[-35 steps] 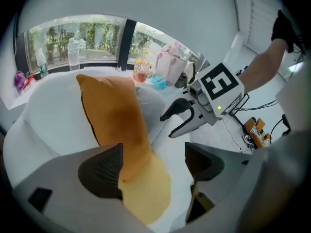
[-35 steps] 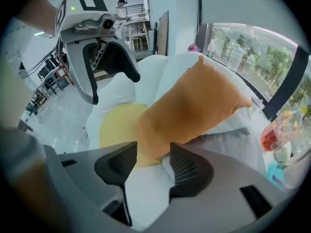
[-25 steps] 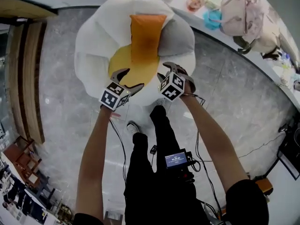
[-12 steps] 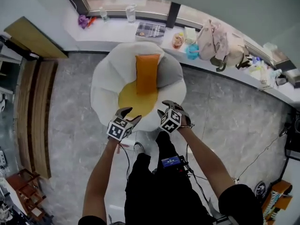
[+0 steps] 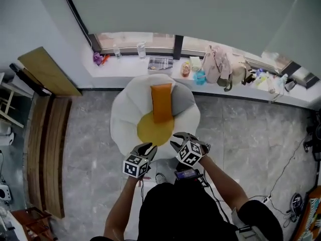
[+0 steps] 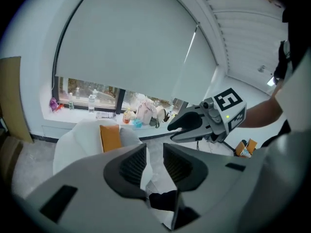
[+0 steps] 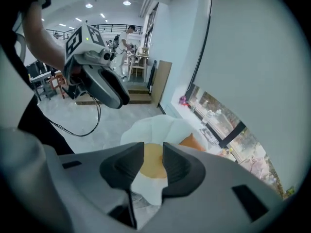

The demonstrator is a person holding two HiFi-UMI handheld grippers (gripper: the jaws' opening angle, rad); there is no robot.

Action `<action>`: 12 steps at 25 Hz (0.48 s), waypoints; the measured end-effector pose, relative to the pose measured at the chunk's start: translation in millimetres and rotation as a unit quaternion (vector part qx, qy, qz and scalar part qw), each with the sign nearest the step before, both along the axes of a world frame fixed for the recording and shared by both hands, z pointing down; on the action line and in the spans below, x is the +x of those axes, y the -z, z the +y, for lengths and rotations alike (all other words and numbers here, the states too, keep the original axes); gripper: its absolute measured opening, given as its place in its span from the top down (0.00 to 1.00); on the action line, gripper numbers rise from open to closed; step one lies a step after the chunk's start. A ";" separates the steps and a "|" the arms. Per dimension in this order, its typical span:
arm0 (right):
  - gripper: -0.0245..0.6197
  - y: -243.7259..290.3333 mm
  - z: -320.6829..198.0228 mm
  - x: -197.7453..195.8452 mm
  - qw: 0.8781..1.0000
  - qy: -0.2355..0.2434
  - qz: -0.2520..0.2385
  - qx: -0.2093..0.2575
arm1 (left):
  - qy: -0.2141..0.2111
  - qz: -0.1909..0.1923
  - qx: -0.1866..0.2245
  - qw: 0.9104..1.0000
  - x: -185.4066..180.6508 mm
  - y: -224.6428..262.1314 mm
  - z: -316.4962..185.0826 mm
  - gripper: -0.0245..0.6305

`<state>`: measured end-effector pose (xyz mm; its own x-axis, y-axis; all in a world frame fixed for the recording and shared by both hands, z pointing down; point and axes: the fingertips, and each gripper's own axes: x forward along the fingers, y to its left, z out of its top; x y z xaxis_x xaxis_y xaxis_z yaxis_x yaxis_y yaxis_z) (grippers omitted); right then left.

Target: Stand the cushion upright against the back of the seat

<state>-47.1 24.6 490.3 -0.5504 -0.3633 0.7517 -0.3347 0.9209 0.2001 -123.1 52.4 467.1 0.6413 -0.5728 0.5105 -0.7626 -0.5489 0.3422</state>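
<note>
The orange cushion (image 5: 161, 102) stands upright against the back of the white flower-shaped seat (image 5: 125, 119), above its yellow centre (image 5: 154, 129) and beside a grey cushion (image 5: 184, 101). Both grippers hang well short of the seat, over its near edge. The jaws of my left gripper (image 5: 147, 149) are closing with nothing between them. My right gripper (image 5: 176, 143) is closing too, also empty. In the left gripper view the cushion (image 6: 111, 137) shows far beyond the narrow gap between the jaws. The right gripper view looks down on the seat (image 7: 155, 126) between its jaws.
A window ledge (image 5: 125, 64) behind the seat carries bottles, a book and bags (image 5: 218, 64). A wooden bench (image 5: 47, 149) runs along the left. Cables (image 5: 281, 177) trail over the grey floor at the right. The person's legs are below the grippers.
Both grippers have risen and drawn back from the seat, which now looks smaller and farther. Their jaws have narrowed. The cushion stays upright.
</note>
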 end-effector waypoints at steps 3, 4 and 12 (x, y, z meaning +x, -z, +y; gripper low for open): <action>0.79 32.8 26.0 -8.5 0.999 0.001 -0.030 0.017 | 0.019 0.017 0.030 0.999 -1.5 23.3 30.8 0.85; 0.80 44.0 31.7 -10.1 0.999 -0.005 -0.042 0.022 | 0.025 0.027 0.040 0.999 -2.3 32.0 39.1 0.88; 0.90 107.2 94.5 3.8 0.976 -0.063 -0.205 -0.027 | -0.011 0.067 0.095 0.993 22.8 76.8 117.8 0.94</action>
